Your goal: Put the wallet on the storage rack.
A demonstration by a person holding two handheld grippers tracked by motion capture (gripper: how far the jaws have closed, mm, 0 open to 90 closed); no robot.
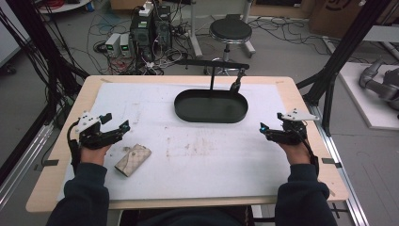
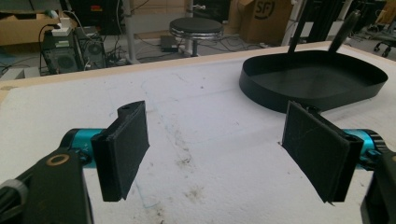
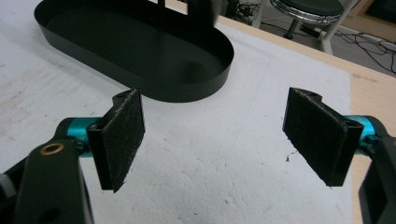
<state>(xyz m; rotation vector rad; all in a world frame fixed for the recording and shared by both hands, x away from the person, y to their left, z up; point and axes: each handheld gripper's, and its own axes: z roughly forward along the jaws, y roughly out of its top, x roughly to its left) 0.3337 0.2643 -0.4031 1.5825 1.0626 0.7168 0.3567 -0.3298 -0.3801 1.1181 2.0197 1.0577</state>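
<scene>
The high view looks forward and down over the whole tabletop point(image 1: 301, 183). Each gripper view rides low, close above the white mat, facing out between its jaws. All three share the black oval tray point(image 1: 211, 106) point(image 2: 313, 79) point(image 3: 135, 56).

Pouch point(image 1: 133, 159) left, before tray point(image 1: 211, 116)

A black oval tray point(image 1: 211, 106) sits on a white mat point(image 1: 188, 160) marked with faint brownish smudges, laid over a pale wood table point(image 1: 70, 122). Left of and nearer than the tray lies a beige pouch point(image 1: 133, 159) with a fine repeating pattern. Both the left gripper point(image 1: 116, 123) and right gripper point(image 1: 270, 123) are black with teal accents and pale grey top plates. The person's sleeves point(image 1: 301, 197) are dark navy.
</scene>
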